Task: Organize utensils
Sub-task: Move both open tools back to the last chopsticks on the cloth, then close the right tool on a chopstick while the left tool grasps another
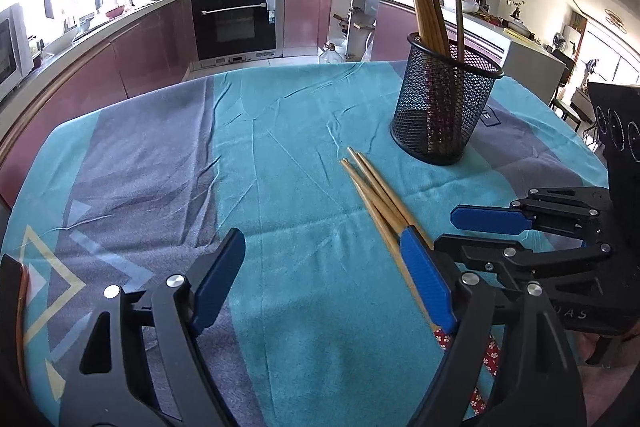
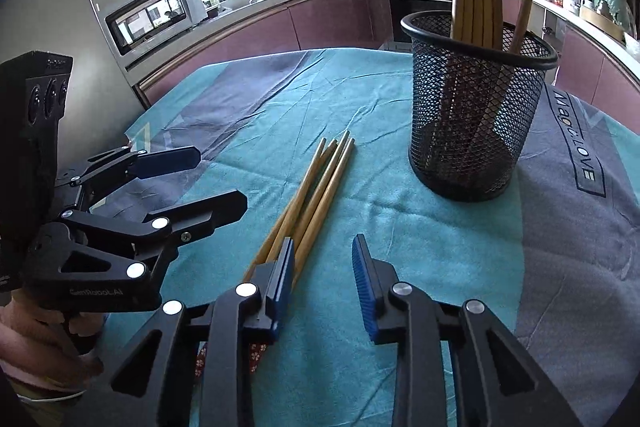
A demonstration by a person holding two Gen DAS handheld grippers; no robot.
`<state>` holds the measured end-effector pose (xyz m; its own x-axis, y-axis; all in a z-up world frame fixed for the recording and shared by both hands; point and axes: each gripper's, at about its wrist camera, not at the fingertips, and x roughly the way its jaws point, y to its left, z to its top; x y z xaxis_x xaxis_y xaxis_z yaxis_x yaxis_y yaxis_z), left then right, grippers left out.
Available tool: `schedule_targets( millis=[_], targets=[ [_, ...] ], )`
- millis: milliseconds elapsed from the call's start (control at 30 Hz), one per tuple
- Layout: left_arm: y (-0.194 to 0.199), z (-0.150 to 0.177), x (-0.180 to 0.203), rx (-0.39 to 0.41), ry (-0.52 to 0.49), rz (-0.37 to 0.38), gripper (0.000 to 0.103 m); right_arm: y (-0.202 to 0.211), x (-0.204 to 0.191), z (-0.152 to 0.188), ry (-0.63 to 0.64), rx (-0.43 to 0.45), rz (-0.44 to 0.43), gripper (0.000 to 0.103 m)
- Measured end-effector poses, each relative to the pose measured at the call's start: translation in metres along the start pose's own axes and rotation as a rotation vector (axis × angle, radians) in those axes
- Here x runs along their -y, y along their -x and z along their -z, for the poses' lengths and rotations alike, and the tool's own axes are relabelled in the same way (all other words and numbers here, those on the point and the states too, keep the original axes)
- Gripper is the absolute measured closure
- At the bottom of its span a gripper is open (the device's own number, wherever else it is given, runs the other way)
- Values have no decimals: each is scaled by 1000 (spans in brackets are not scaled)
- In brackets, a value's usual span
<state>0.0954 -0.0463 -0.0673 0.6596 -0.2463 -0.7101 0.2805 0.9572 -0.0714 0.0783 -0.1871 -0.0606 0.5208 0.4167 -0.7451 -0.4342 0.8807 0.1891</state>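
Observation:
Several wooden chopsticks lie bundled on the teal cloth, tips toward a black mesh holder that holds several more chopsticks upright. They also show in the right wrist view, left of the holder. My left gripper is open and empty, its right finger beside the bundle's red patterned handle ends. My right gripper is open and empty, low over the cloth, its left finger over the bundle. The right gripper shows in the left wrist view, the left gripper in the right wrist view.
The table wears a teal and grey cloth. Behind it run kitchen counters with an oven and a microwave. The table edge curves off at the left and far side.

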Motion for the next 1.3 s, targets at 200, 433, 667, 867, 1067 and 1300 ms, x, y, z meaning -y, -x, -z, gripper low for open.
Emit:
schedule_targets(
  millis=[200,433,667,867,1067,1300],
  targets=[
    [-5,3,7,-16,-28,28,25,-2,0,2,-11,-9,-15,76],
    [-11,5,10,-39,-39,43,29,-3,1,1,-9,-14,-17,76],
    [-19,8,4,-75,-18,72,31,-6,0,-1,-1,-21,-22,77],
    [-24,10,6,-93,-23,87,31,-9,-5,-4,36,-30,26,80],
    [-27,10,11,-105,-53,81,32,-8,3,-4,24,-33,35,91],
    [-31,10,22,-122,-107,63,43,-7,11,-3,0,-29,42,94]
  ],
)
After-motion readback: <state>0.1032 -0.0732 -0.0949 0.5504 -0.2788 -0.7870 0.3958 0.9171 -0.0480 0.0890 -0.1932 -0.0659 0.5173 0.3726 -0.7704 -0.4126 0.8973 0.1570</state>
